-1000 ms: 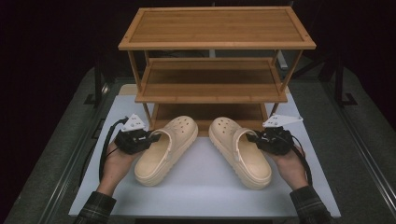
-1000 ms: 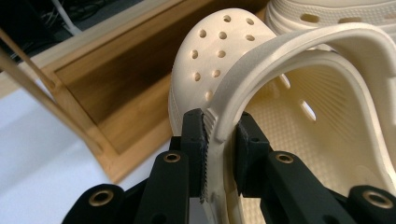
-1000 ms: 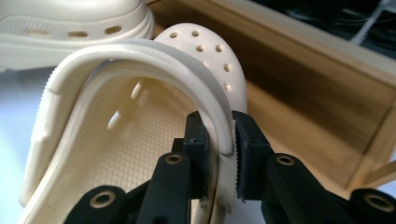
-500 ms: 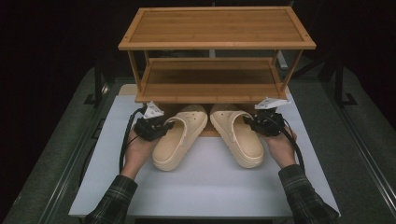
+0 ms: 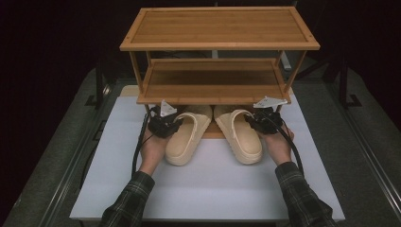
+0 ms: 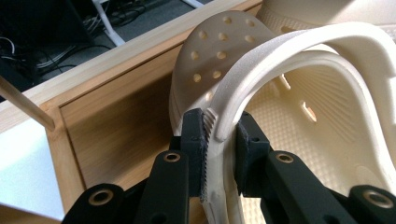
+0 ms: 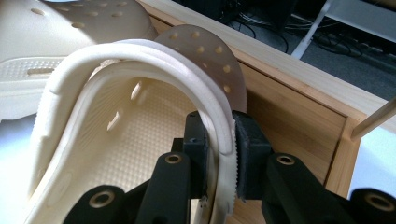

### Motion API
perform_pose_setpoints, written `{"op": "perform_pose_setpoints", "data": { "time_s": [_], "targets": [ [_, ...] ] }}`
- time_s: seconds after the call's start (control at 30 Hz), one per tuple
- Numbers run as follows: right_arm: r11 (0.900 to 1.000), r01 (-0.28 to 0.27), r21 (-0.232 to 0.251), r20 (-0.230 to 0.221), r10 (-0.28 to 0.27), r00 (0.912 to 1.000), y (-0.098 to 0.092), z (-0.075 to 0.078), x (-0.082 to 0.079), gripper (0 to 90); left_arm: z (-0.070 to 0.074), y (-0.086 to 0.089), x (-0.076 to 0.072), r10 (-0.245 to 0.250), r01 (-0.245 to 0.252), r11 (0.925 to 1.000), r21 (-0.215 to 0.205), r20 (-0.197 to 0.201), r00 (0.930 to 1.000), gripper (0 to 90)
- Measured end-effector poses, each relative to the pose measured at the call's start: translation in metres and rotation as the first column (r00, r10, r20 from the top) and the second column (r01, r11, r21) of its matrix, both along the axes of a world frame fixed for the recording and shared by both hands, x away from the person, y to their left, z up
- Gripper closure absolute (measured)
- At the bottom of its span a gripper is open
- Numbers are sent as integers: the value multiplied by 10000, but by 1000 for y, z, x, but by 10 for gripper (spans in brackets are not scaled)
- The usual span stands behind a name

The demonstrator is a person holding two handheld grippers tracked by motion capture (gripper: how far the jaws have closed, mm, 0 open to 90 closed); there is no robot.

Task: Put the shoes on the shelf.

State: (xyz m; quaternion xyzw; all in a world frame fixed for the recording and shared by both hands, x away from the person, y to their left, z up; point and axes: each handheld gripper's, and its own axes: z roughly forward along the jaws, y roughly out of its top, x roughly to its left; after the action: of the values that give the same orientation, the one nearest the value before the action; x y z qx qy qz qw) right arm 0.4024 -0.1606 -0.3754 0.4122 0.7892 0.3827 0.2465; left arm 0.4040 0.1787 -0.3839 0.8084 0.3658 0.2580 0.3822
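Observation:
Two cream foam clogs lie side by side with their toes under the wooden shoe rack [image 5: 217, 28]. My left gripper [image 5: 165, 122] [image 6: 219, 135] is shut on the outer side wall and strap of the left clog [image 5: 187, 137] [image 6: 299, 93]. My right gripper [image 5: 265, 118] [image 7: 219, 140] is shut on the outer side wall and strap of the right clog [image 5: 239, 135] [image 7: 116, 112]. Both toes rest on the rack's bottom shelf [image 6: 116, 121] [image 7: 299, 116], and the heels stick out over the white table [image 5: 213, 184].
The rack has a top shelf and a middle shelf [image 5: 213, 85] just above the clogs and grippers. Thin wooden posts [image 5: 137, 71] [image 5: 295, 71] stand at its front corners. Dark floor and cables [image 6: 60, 51] lie behind the rack.
Both grippers have pushed the clogs forward, away from me. The toes have slid from the open table to under the rack's middle shelf.

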Motion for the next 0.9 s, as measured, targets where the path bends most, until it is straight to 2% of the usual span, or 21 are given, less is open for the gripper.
{"op": "perform_pose_setpoints", "data": {
  "time_s": [0.13,0.23,0.57,0.7,0.77,0.9],
  "targets": [
    [9998,163,-100,50,-162,9999,3,-3,4,768,-3,-8,1,298,-299,9996,28,154,9994,765],
    [9995,205,-222,21,-205,9998,6,-7,5,768,-6,-11,2,371,-374,9991,215,149,9992,764],
    [9993,201,-325,-133,-206,9997,12,-16,8,760,-10,-15,3,424,-427,9989,178,168,9990,750],
    [9992,248,-301,-62,-250,9997,12,-17,9,747,-10,-15,2,405,-407,9991,114,165,9990,730],
    [9994,237,-253,-67,-239,9997,13,-17,9,725,-10,-15,3,384,-385,9992,67,132,9992,703],
    [9997,247,72,-143,-246,9996,10,-15,9,632,-8,-11,2,343,-344,9992,-190,-64,9994,583]
  ]
}}
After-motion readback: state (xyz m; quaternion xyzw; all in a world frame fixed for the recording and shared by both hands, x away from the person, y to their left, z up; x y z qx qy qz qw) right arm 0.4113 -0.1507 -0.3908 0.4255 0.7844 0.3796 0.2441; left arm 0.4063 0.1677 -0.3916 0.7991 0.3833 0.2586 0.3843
